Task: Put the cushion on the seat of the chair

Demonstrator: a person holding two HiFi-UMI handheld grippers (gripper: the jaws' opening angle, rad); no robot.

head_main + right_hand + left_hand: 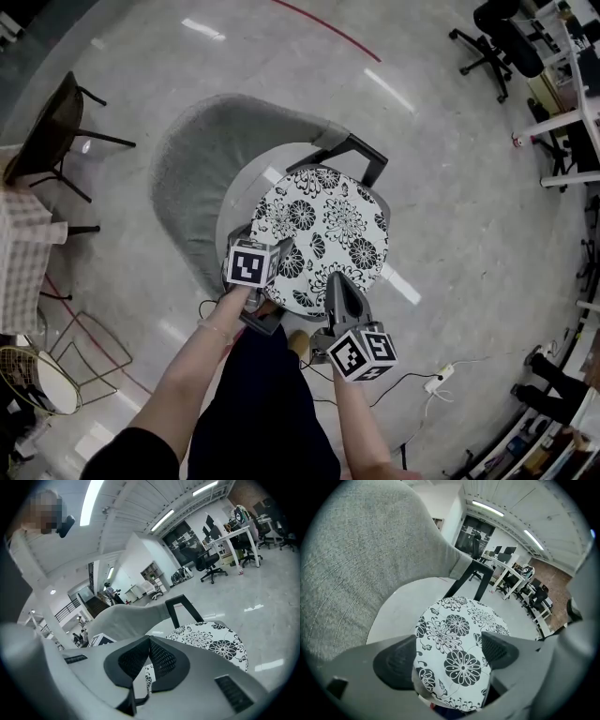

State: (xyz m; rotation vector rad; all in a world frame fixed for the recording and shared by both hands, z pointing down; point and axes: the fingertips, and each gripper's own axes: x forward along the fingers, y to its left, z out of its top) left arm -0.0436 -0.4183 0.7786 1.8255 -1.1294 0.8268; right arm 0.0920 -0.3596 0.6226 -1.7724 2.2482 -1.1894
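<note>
A round white cushion [323, 230] with black flowers lies on the seat of the grey chair [202, 169], whose black frame shows at the far side. My left gripper [270, 251] hangs over the cushion's near left edge. Its jaws stand wide open in the left gripper view, with the cushion [459, 644] below and between them, untouched; my left gripper [452, 653] has the grey backrest [361, 564] rising at its left. My right gripper [335, 281] is at the cushion's near edge. Its pads meet in the right gripper view, my right gripper [149, 641] pinching the cushion [211, 641] edge.
A black chair [56, 131] and a table with a checked cloth [19, 253] stand at the left, a wire-frame stool [37, 375] below them. A power strip [436, 382] with its cable lies on the floor at the right. Office chairs [497, 37] and desks [581, 112] stand far right.
</note>
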